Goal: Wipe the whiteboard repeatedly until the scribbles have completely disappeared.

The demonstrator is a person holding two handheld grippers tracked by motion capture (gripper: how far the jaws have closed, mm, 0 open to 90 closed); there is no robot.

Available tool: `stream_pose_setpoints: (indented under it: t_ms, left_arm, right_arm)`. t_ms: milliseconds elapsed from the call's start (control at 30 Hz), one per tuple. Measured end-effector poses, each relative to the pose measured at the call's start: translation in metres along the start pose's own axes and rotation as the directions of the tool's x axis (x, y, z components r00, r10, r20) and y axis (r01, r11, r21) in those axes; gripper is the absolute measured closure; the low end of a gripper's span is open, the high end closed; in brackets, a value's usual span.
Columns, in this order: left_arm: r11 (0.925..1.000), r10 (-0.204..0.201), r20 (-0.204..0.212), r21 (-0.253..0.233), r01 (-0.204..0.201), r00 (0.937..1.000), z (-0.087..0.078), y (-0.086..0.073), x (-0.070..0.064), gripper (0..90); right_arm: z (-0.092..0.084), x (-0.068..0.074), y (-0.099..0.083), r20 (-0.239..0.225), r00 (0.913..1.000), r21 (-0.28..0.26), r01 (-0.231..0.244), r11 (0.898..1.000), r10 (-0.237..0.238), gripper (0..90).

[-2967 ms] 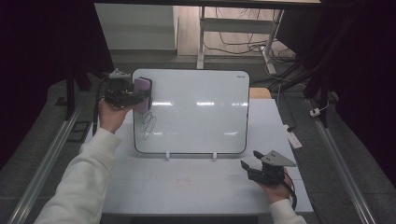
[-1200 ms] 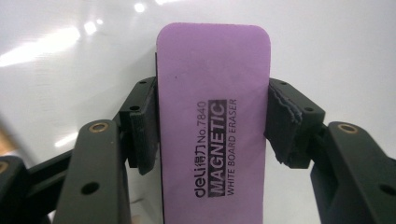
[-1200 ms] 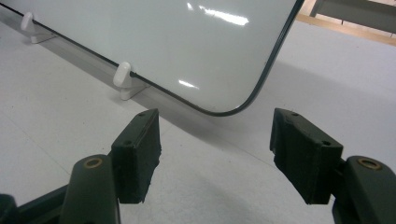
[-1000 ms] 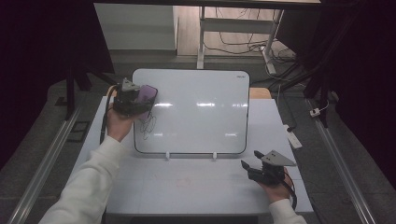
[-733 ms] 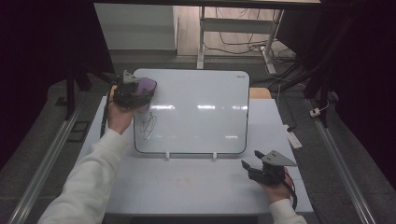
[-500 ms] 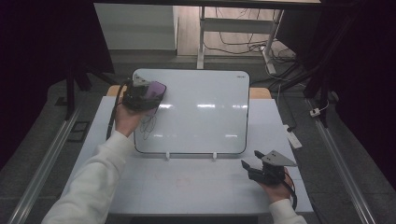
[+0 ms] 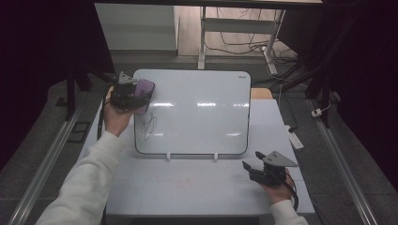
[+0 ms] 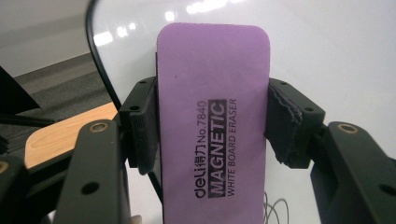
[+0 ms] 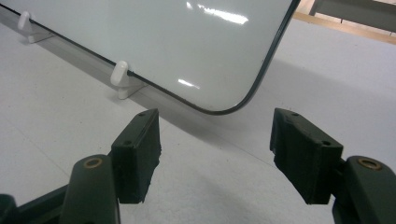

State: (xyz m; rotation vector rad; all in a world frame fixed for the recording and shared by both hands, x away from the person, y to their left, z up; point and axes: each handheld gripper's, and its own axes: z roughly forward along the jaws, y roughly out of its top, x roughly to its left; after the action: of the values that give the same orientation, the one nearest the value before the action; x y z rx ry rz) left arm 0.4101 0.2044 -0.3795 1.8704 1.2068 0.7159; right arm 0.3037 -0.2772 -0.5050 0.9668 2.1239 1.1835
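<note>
Our left gripper (image 7: 133, 96) clamps a purple foam whiteboard eraser (image 8: 212, 116) at the white board's (image 7: 197, 112) upper-left corner – above black scribbles (image 7: 149, 125); right gripper (image 9: 219, 154) rests open, empty – tilting the eraser could miss ink

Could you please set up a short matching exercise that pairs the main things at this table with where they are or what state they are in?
Things:
1. purple eraser
2. whiteboard
3. black scribble
4. right tool

Places or states:
A. open, with nothing between its jaws, low over the table near the board's corner
B. clamped across its width in the left tool
C. propped at a slant on two small white feet
D. drawn on the board's left part, just below the eraser

Pairs: 1-B, 2-C, 3-D, 4-A
</note>
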Motion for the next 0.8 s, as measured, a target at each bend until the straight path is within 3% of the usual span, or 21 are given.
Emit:
stream_pose_setpoints:
  t_ms: [433,667,800]
  left_arm:
    - [1.0000,0.003,0.073,-0.003,-0.002,0.9973,0.002,-0.034,-0.018,41.6]
    - [0.9989,0.042,0.102,0.018,-0.044,0.9939,0.002,-0.061,-0.035,41.6]
    - [0.9985,0.044,0.122,0.027,-0.048,0.9916,0.003,-0.075,-0.042,41.6]
  right_arm:
    - [0.000,0.001,0.000,0.003,1.0000,0.000,0.003,1.000,-0.003,32.6]
    - [-0.001,0.001,0.001,0.009,0.9999,-0.008,0.006,1.000,-0.006,32.6]
    - [-0.001,0.001,0.000,0.008,1.0000,-0.004,0.005,1.000,-0.005,32.6]
